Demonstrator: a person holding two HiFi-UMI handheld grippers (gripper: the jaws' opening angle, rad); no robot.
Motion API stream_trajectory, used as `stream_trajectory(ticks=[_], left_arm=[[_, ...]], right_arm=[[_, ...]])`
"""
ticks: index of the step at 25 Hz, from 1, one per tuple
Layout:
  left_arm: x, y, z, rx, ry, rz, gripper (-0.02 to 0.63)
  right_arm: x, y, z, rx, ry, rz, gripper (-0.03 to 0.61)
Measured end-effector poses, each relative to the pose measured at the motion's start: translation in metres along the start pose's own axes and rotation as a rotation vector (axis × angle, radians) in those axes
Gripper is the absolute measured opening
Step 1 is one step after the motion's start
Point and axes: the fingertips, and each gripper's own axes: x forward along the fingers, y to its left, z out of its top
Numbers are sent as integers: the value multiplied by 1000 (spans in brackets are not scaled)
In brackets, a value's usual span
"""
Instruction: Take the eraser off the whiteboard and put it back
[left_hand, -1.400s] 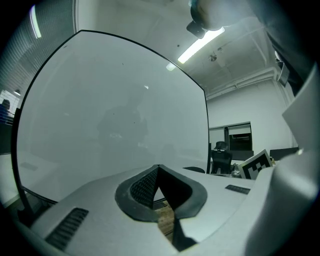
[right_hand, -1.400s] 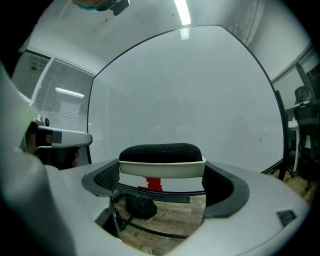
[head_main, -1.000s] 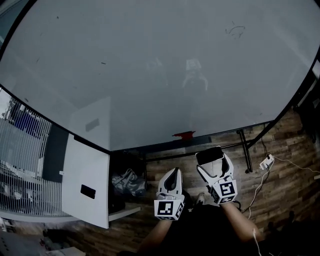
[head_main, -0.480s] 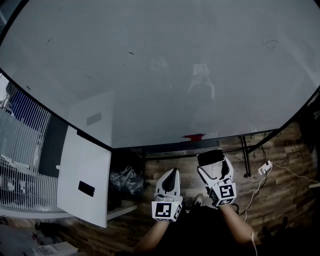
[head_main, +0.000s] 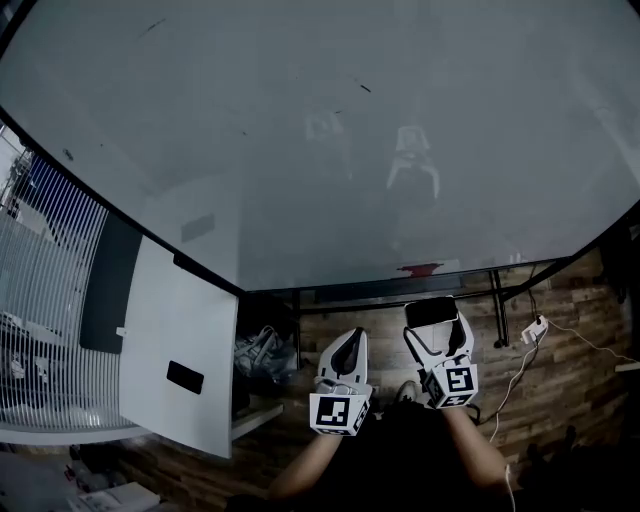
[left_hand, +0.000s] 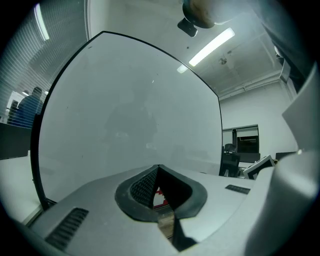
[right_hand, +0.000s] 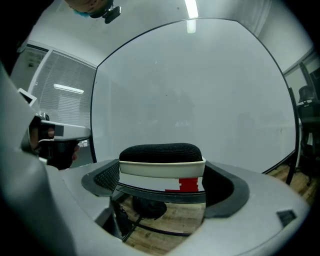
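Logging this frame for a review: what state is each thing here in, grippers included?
Black-felt, white-backed eraser, off the board, clamped between the right jaws.
Right gripper, shut on the eraser.
Left gripper, jaws shut, empty.
Large whiteboard, nearly clean, a few faint marks.
Small red object, sitting at the whiteboard's bottom edge.

Open space up to whiteboard (head_main: 300, 150)

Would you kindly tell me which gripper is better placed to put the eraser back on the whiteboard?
Right. The right gripper holds the eraser between its jaws, pointed toward the whiteboard. The left gripper sits beside it with jaws together on nothing, so it would likely need a handover first.
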Motion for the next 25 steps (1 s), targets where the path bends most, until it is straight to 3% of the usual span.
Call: stream_trajectory(ticks=[10,25], left_arm=[[-4,23,-5,-41,-13,-91,6],[21,48,-31,-42,44,-98,6]], right_arm=[[13,18,-15,6,16,-82,534],[72,6,-89,22,133,-114,532]])
